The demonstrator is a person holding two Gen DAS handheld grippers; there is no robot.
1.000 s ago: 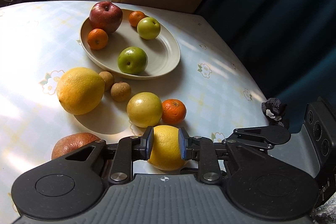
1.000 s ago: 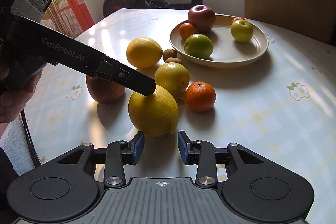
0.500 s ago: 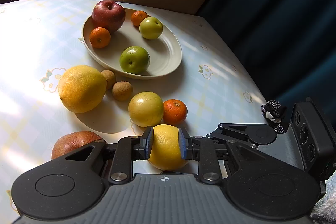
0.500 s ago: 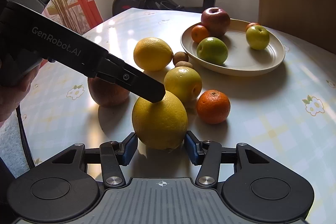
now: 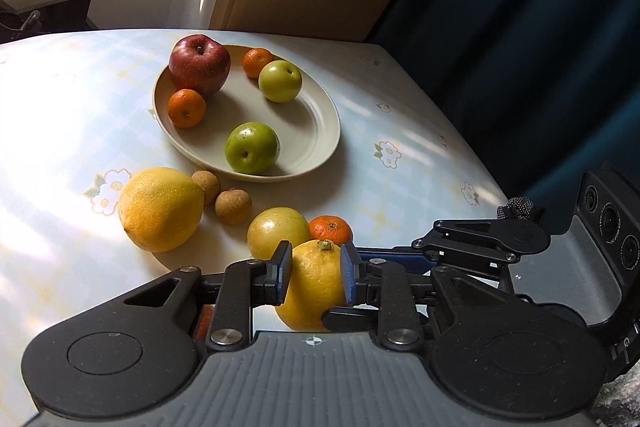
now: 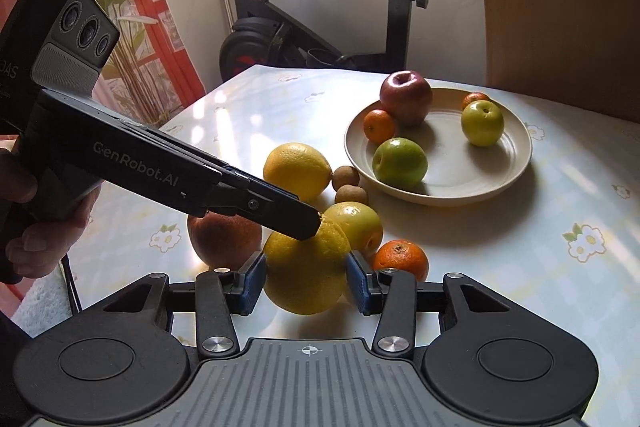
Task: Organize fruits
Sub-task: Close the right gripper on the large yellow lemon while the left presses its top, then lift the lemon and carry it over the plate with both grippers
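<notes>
While both grippers (image 6: 306,277) clamp lemon (image 6: 306,273)

My left gripper (image 5: 314,277) was black with a grey ribbed body and blue pads (image 5: 285,277); the lemon (image 5: 314,287) between them was bright yellow with a small green stem end. My right gripper (image 6: 306,281) wore the same black, grey and blue. The tablecloth (image 5: 400,115) was pale, checked in soft blue and yellow, with white flowers printed on it. The plate (image 5: 320,115) was cream. On it sat a dark red apple (image 5: 199,63), two green apples (image 5: 252,147) and two orange mandarins (image 5: 186,108). Off the plate I saw a yellow grapefruit (image 5: 160,209), two brown longans (image 5: 233,206), a yellow-green fruit (image 5: 276,231), an orange mandarin (image 5: 331,228) and a reddish-brown fruit (image 6: 224,239). The curtain (image 5: 540,27) was dark blue.
</notes>
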